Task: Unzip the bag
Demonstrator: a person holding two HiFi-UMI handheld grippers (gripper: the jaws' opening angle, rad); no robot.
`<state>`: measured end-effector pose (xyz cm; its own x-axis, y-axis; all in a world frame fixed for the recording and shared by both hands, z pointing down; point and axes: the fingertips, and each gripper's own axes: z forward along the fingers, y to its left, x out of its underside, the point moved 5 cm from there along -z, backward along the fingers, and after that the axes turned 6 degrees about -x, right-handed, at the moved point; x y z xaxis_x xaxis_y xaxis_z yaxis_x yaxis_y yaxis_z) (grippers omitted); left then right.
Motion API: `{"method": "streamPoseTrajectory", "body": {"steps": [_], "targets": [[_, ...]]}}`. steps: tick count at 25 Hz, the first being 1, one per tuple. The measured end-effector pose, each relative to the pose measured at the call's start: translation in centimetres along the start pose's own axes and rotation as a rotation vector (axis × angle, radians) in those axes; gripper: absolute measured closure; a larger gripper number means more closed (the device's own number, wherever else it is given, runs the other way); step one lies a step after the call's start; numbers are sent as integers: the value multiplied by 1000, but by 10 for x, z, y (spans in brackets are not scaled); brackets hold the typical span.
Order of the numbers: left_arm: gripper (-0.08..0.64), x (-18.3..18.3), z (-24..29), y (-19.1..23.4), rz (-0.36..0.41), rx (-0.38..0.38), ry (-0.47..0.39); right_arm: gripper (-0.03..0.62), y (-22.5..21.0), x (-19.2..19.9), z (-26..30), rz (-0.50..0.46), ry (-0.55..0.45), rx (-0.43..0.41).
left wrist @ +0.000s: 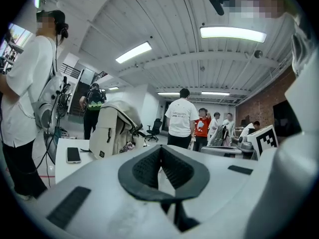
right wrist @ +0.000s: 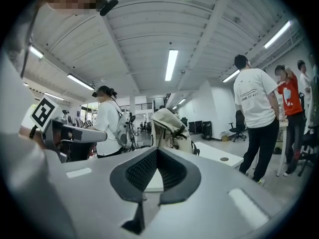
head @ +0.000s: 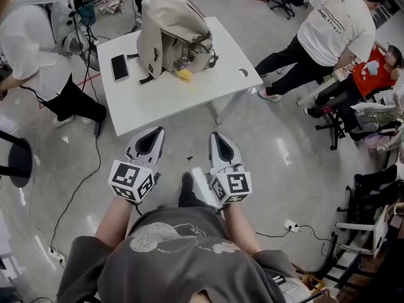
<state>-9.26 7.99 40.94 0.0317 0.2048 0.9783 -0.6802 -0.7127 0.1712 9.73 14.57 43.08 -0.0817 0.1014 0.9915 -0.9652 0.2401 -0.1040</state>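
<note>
A beige backpack [head: 172, 30] stands upright on the white table [head: 158, 96] at the far side of the room, with black straps and something yellow at its base. It also shows in the left gripper view as the backpack [left wrist: 113, 128] and in the right gripper view as the backpack [right wrist: 168, 128]. Both grippers hang over the floor, well short of the table. My left gripper [head: 155, 129] is shut and holds nothing. My right gripper [head: 215, 134] is shut too, with nothing in it. Their tips point toward the table.
A black phone [head: 119, 67] lies on the table left of the backpack. A person in white [head: 35, 49] stands at the table's left, another person in white [head: 331, 33] bends at the right beside chairs. Cables [head: 82, 182] run across the grey floor.
</note>
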Motion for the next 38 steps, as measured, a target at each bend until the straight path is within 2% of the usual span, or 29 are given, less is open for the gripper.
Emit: {"method": "streamPoseTrajectory", "body": {"steps": [8,15,21,29,32,34,38], "targets": [[554,-14,83,5,98,-66,2,592,-71,-15,49,10,-20,-30],[554,-16,137,7,139,-133,2,592,-105,-20,85,-39,-6,-123],[553,-17,160,19,140,-191,-21,592,-118,-27,119,-92,-2,-200],[552,-25,194,36,126,-187,-3,592,-128,-31,156,-90,18,-230],[548,-24,205,48,167,-173,-25,592,-126,-23,170,-79,34,-222],[477,-23,212,55,205,-153,-35,592,-124,-22,178,-80,43,-212],[454,-19,237,67,338,-123,-5,592,-127,-26,192,-63,52,-174]]}}
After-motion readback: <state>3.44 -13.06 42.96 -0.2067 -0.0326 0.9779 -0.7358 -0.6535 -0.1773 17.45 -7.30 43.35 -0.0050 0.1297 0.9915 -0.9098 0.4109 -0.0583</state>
